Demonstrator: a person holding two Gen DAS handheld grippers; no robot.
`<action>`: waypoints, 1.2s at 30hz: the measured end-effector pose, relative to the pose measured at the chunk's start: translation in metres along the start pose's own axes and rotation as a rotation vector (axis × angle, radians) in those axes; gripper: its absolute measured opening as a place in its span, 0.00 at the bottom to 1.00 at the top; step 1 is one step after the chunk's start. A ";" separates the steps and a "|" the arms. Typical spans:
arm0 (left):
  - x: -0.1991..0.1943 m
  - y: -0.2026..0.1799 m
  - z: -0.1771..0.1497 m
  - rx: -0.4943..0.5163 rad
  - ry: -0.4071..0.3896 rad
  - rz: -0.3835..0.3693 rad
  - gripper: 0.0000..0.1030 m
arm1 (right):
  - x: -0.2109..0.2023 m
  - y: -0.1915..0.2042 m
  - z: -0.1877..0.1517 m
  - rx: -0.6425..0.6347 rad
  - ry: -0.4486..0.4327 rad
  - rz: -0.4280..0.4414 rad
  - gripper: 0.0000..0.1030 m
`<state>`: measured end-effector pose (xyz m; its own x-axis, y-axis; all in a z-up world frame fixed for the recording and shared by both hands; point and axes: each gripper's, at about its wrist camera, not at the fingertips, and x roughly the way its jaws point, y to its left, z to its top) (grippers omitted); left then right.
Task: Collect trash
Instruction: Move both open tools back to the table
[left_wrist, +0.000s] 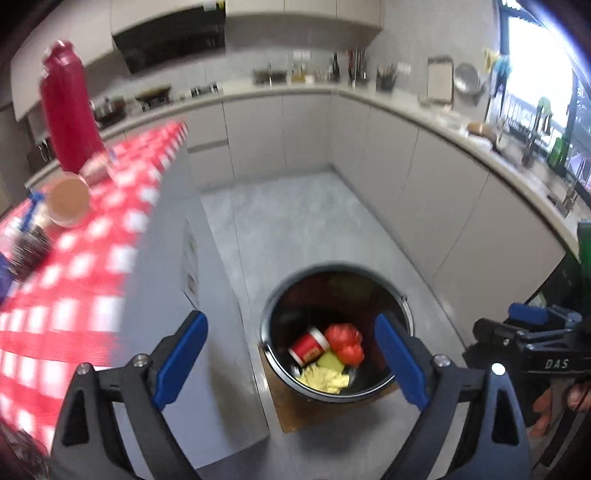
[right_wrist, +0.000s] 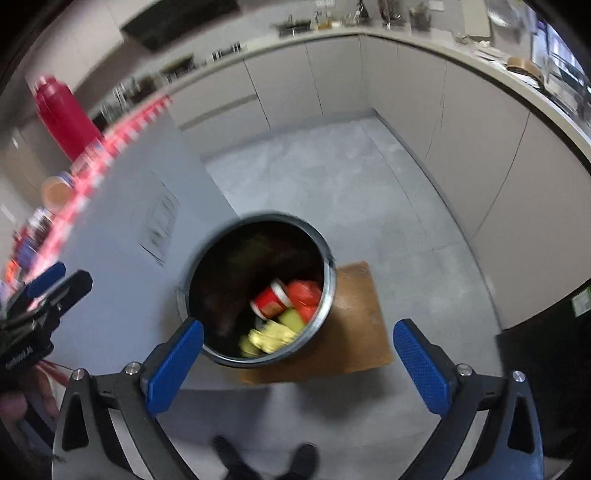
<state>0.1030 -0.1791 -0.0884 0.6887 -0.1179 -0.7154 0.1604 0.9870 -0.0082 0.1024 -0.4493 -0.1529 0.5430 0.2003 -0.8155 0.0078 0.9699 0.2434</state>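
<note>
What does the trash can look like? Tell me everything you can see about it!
The trash can is round, dark inside, with a shiny metal-looking rim and no lid on it. It stands upright on the grey floor, partly on a brown board, beside the white counter. Inside lie a red cup, crumpled red wrappers and yellow scraps. Nothing else touches it.

Left gripper, right gripper: black frames, blue ribbed jaws, silver screws; black shoes.

A home kitchen: beige cabinets wrap the corner, a range hood hangs above them, and the worktop over them carries utensils.
</note>
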 end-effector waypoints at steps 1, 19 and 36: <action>-0.009 0.001 0.003 0.005 -0.015 0.008 0.91 | -0.007 0.003 -0.001 0.007 -0.008 0.020 1.00; -0.106 0.146 -0.004 -0.166 -0.147 0.230 0.99 | -0.076 0.158 0.011 -0.200 -0.150 0.002 1.00; -0.120 0.353 -0.053 -0.373 -0.161 0.395 0.99 | -0.059 0.373 0.007 -0.441 -0.247 0.171 1.00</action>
<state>0.0396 0.1892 -0.0429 0.7498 0.2815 -0.5988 -0.3717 0.9279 -0.0293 0.0791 -0.1006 -0.0109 0.6874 0.3739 -0.6226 -0.4233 0.9029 0.0748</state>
